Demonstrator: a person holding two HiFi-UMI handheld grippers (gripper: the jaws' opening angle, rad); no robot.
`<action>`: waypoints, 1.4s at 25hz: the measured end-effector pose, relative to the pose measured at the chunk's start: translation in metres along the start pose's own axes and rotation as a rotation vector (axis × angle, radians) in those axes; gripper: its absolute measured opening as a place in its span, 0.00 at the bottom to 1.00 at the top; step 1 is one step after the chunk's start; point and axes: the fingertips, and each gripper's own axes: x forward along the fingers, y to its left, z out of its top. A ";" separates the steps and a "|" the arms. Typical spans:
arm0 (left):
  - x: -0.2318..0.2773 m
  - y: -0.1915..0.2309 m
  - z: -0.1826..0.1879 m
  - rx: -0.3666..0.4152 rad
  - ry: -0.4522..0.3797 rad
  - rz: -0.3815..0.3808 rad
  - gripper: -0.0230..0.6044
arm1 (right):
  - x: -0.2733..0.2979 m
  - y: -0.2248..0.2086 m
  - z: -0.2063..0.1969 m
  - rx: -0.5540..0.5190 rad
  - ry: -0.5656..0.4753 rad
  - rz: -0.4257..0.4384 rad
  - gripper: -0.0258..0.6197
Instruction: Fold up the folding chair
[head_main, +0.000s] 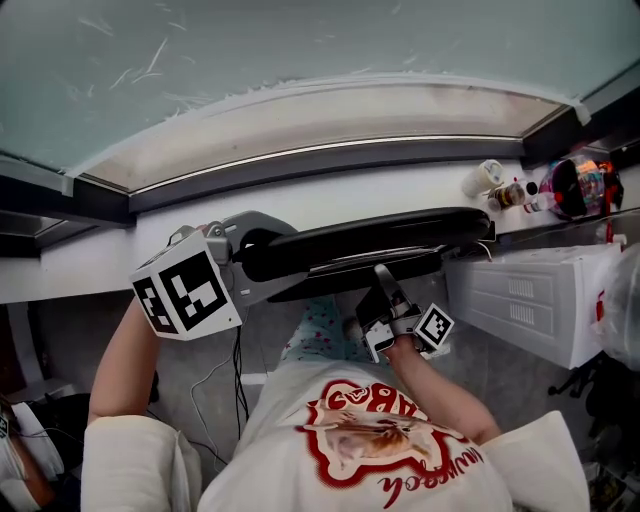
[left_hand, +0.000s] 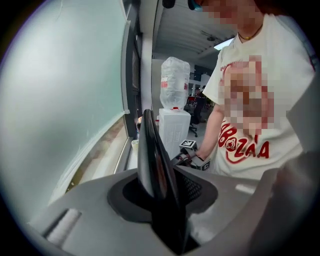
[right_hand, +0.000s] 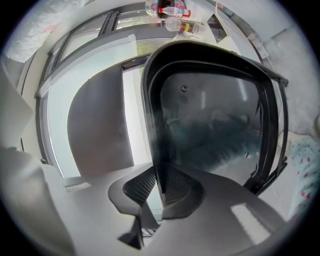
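Office-like workroom, water cooler (left_hand: 174, 131) with upturned bottle (left_hand: 175, 80), frosted window (head_main: 300, 50) over white sill (head_main: 380, 185), drink bottles (head_main: 575, 185) there, cables (head_main: 238, 365) on floor

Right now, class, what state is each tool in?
Left tool: closed on the folding chair.
Right tool: closed on the folding chair's rim.

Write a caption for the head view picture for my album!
Seen from above, the left claw and the right claw both clamp the black folding chair beside the window ledge.
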 end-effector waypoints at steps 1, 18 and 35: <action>0.000 0.005 -0.001 0.001 -0.009 0.028 0.24 | 0.003 0.000 0.002 -0.014 -0.001 -0.008 0.11; -0.003 0.064 -0.006 -0.044 -0.106 0.101 0.27 | 0.037 0.003 0.013 -0.052 -0.024 0.010 0.14; -0.117 0.046 -0.004 -0.210 -0.550 0.793 0.35 | 0.076 -0.017 0.030 -0.195 0.023 -0.088 0.34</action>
